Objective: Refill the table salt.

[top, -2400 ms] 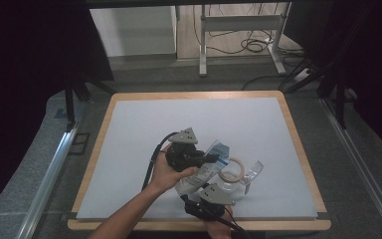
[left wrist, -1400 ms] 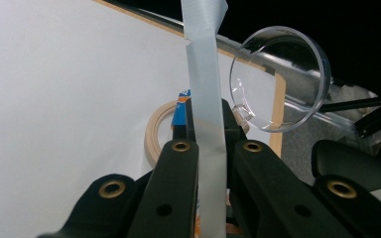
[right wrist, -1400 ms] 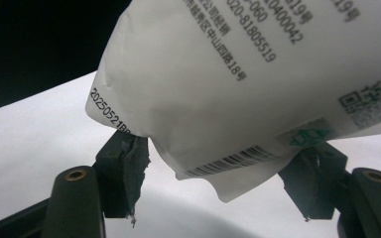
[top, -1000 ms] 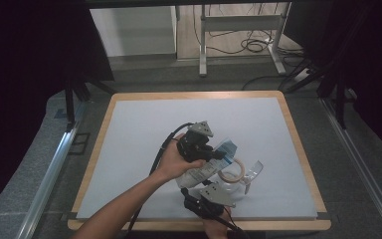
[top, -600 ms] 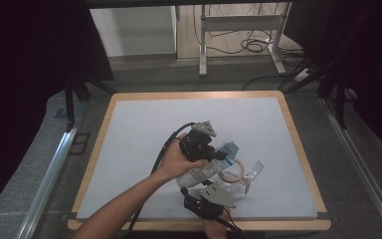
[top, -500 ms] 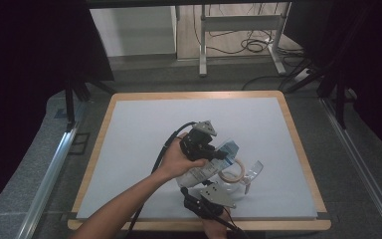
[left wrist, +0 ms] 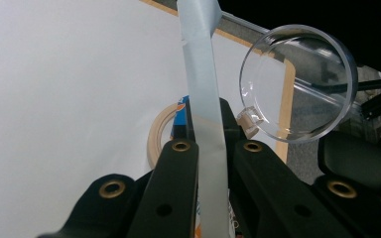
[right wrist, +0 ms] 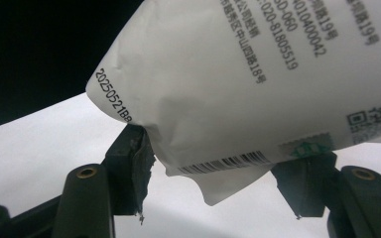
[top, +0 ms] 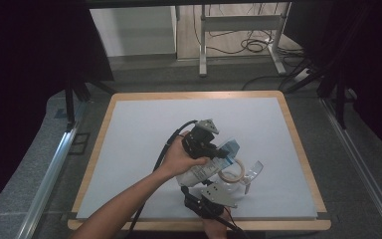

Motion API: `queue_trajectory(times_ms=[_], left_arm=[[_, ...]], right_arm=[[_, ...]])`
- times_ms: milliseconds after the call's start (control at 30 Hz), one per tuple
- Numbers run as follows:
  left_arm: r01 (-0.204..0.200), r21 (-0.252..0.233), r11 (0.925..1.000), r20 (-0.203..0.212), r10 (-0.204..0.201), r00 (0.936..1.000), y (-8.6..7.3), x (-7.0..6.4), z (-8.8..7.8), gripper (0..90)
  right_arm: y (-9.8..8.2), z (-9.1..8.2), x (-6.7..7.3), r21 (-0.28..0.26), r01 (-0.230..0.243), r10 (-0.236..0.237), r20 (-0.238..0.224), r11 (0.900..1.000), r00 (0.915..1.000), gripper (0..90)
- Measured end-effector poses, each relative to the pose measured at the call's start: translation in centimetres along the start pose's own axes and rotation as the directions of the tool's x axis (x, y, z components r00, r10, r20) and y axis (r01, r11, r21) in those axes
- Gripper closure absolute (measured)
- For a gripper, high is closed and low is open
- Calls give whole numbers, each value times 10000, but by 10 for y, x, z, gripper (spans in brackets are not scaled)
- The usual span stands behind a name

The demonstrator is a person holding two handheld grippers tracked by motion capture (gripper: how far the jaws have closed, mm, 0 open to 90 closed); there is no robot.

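Wood-edged table [top: 298,149] with a pale mat, dark curtains at either side, desk legs and cables on the floor beyond. Your left hand [top: 179,157] reaches in from below, its left gripper [left wrist: 211,144] clamped tight on the pouch's top strip [left wrist: 203,89]. Your right gripper [right wrist: 218,163] sits at the near edge; its jaws, just closing, flank the white pouch [right wrist: 258,84] bottom. A wooden ring [top: 231,172] and clear lid [left wrist: 297,84] lie just beside.

On the one white-topped table [top: 144,134] I count one printed white pouch [right wrist: 258,84], one wooden ring [top: 231,172] and one clear round lid [left wrist: 297,84] (at the ring's three o'clock), plus two grippers.
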State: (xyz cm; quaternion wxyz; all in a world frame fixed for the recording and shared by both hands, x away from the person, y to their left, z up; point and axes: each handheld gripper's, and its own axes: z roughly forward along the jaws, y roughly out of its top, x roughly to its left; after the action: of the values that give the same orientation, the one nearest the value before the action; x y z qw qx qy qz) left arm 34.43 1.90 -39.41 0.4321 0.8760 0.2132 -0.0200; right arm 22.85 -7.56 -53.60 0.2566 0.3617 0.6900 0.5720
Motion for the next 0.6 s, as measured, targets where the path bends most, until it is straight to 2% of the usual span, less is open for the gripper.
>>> queue_trajectory(times_ms=[400, 600], left_arm=[[78, 149, 9999, -87, -77, 9999, 1, -1, 4, 900], [-75, 264, 9996, -178, 79, 9998, 5, -4, 5, 900]], right_arm=[[0, -1, 1, -45, -9, 9, -20, 10000, 10000, 380], [3, -2, 2, -155, -35, 34, -47, 9999, 10000, 380]])
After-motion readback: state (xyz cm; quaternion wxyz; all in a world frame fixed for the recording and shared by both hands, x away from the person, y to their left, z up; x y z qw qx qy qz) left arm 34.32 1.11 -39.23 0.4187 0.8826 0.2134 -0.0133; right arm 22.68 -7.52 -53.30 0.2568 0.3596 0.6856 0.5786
